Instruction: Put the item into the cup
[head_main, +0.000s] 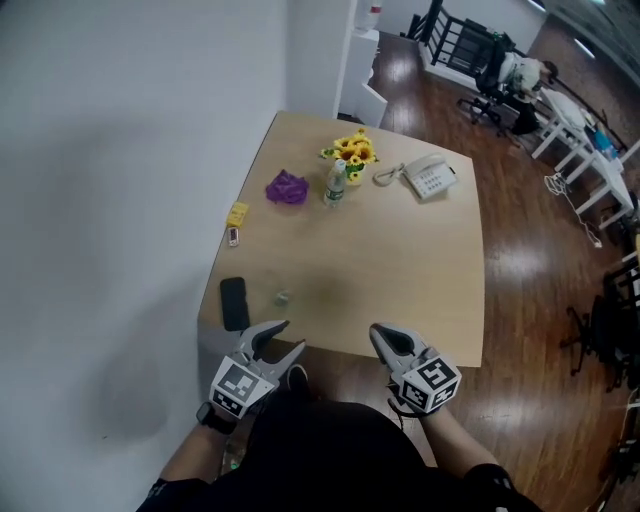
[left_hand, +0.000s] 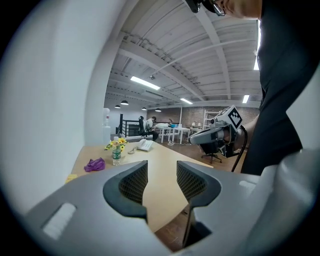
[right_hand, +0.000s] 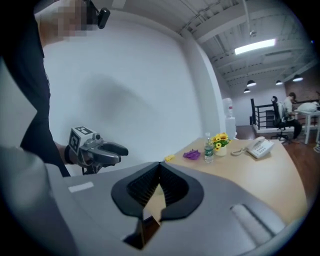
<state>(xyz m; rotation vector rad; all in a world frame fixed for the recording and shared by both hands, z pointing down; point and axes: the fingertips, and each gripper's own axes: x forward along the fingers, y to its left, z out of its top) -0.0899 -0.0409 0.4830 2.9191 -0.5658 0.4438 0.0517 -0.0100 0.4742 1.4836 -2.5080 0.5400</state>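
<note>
The left gripper (head_main: 291, 337) hangs spread and empty at the near edge of the table (head_main: 420, 270), and the right gripper (head_main: 378, 336) is pressed together on nothing. The likeliest item, a small yellow block (head_main: 237, 214), lies by the left edge, beyond what may be a small clear cup (head_main: 282, 297). It looks light and stiff, so I'd pinch it across its narrow sides.

Legible text: none. The bottle (head_main: 334, 186) has a green label, its print too small to read. The telephone (head_main: 430, 177) has a keypad, digits not resolvable. The cubes on the left gripper (head_main: 290, 336) and right gripper (head_main: 378, 335) show black-and-white square marker patterns only, no letters or numbers.
</note>
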